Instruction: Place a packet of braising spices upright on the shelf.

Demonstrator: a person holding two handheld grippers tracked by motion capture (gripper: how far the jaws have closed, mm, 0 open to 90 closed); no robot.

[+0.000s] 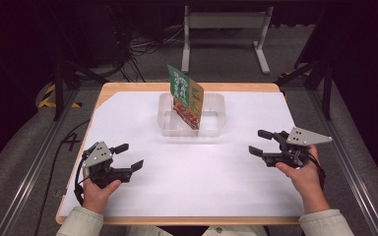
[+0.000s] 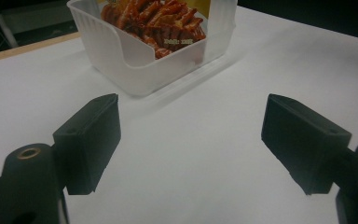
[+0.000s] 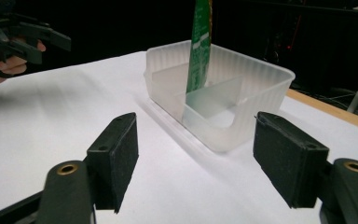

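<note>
Near the desk's front-left corner the left gripper (image 1: 126, 156) sits low over the white sheet, jaws spread wide with nothing between them. It is turned inward, toward the middle of the desk, and that makes sense: its own camera looks straight at the clear plastic bin (image 2: 121, 56), so whatever the person means to do, the bin looks to be the target. The gap between the jaws seems wider than a thin packet needs, which suggests to me a hand at rest rather than one lining up a grasp.

In the middle, close to the back edge of the desk, the bin (image 1: 216, 120) stands on the sheet, with a divider wall across its inside. A snack packet (image 1: 186, 96) stands tilted in it, green at the top and with a picture of reddish food lower down. It stays up because the bin's walls and divider prop it; its lower end is down inside, its upper half well above the rim. From the right gripper view the packet (image 3: 199, 46) appears edge-on, rising beside the divider.

Toward the front-right, the right gripper (image 1: 260, 141) mirrors the other: jaws apart, empty, pointed inward at the bin, well apart from it. Both hands look poised either side, ready to approach together.
</note>
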